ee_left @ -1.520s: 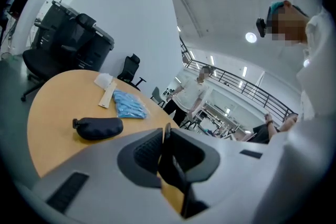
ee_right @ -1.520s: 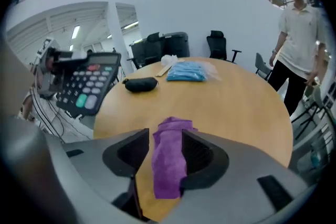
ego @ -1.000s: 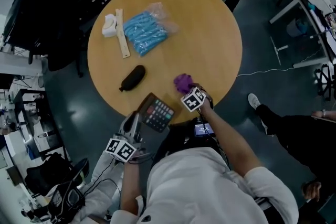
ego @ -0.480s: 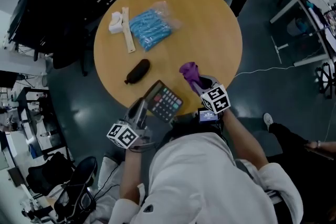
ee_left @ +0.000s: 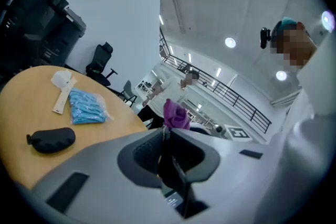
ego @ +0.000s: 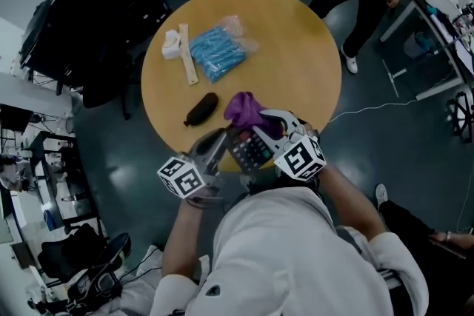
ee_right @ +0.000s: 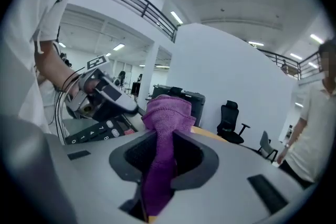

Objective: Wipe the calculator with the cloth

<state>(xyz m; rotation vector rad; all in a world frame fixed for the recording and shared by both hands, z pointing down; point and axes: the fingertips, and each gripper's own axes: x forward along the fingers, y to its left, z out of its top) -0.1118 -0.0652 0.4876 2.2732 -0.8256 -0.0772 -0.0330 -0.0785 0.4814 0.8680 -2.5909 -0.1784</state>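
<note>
**Current state.** The calculator (ego: 250,150) is held clear of the desk (ego: 296,48), over the desk edge nearest the person. The left gripper (ego: 221,138) grips it from its left side. The left gripper view shows the fingers narrow and clamped on the calculator's thin edge. This grip leaves the key face uncovered and turned toward the other hand.

**Cloth.** The purple cloth (ee_right: 165,113) is in the right gripper (ee_right: 160,141), which stands at the calculator's right. Its fingers have just been closing and now pinch the cloth near its middle. A bunched end projects past the fingertips toward the calculator. That projecting wad is the working surface, so the hard fingers need not touch the keys. From the head view the wad lies over the calculator's far end. Whether it already touches the keys cannot be told.

**Other items.** A black pouch (ego: 201,109) lies on the desk just beyond the calculator's left corner. A blue packet (ego: 215,52) lies well beyond the calculator. Neither obstructs the work.

**Assessment.** Both parts are gripped and presented to each other, so wiping appears to be about to begin. The next stroke probably calls for light pressure across the key face, with the left gripper bracing the calculator. With only one edge clamped, firm pressure could pivot or slip the calculator.
</note>
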